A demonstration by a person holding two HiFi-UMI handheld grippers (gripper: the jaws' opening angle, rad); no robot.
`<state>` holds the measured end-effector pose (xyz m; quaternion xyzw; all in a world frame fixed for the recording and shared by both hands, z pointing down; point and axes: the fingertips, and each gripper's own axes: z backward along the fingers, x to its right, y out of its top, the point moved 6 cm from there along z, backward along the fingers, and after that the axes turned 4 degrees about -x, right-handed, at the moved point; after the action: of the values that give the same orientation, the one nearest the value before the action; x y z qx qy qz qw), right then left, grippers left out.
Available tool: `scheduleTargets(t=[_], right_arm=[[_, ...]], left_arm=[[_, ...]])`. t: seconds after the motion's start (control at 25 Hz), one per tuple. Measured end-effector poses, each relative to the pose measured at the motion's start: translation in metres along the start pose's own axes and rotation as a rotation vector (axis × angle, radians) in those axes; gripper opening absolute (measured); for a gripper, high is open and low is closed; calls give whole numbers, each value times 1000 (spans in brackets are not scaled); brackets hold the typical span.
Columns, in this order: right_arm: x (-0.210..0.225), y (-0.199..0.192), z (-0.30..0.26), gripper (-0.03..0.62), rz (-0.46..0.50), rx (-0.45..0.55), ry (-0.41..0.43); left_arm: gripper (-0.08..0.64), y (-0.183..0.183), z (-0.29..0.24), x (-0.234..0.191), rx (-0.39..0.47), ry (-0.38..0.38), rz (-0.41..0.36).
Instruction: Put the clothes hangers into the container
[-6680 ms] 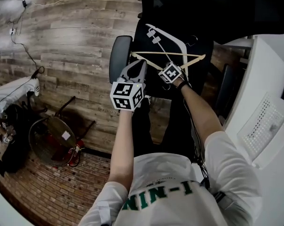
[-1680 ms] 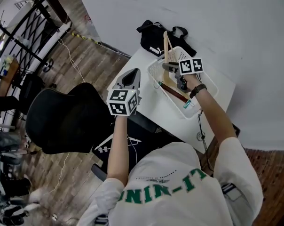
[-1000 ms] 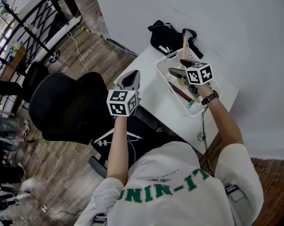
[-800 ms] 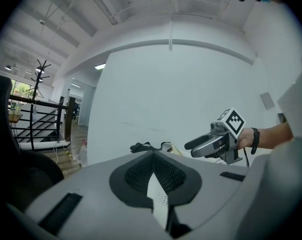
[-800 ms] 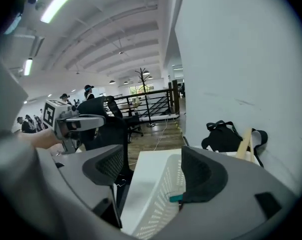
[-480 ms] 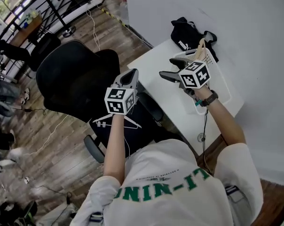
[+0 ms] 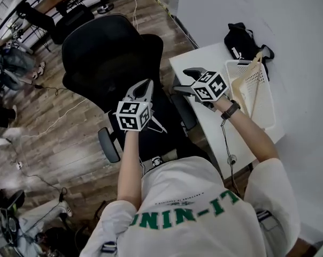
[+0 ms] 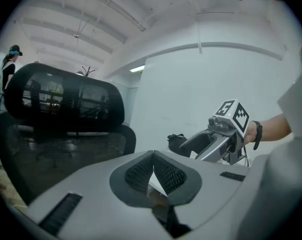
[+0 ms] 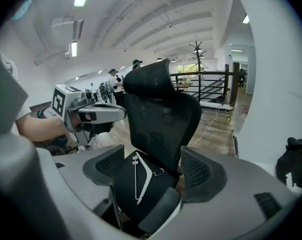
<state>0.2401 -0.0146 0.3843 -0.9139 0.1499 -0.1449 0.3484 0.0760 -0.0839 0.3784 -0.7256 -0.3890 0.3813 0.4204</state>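
A white clothes hanger (image 9: 139,178) lies flat on the seat of a black office chair (image 7: 108,52); in the head view only a bit of the white hanger (image 7: 157,125) shows past my left gripper. My right gripper (image 7: 184,81) hovers over the chair's right edge, open and empty, and in the right gripper view the hanger shows between the spread jaws of the right gripper (image 9: 152,169), well beyond them. My left gripper (image 7: 145,85) is shut and empty above the seat. A wooden hanger (image 7: 253,68) rests in the white basket (image 7: 268,108).
The basket stands on a white desk (image 7: 215,127) against the wall, with a black bag (image 7: 241,39) behind it. The chair's armrests (image 7: 109,144) flank the seat. Cables and more chairs lie on the wooden floor (image 7: 54,127) to the left.
The right gripper let go of the wooden hanger in the basket. Both grippers then swung left, away from the desk and over the chair.
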Motion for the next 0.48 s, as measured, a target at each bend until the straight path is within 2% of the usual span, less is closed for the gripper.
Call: scheduleTargets(t=[0.28,0.48], right_arm=[[-33,-5,-96,365,70,-94,133],[-58,-37,-182,356,82,-190,214]], left_arm=[[14,-57,43,-53,-19,149,99],[14,-113,62,-92,-66,218,170]])
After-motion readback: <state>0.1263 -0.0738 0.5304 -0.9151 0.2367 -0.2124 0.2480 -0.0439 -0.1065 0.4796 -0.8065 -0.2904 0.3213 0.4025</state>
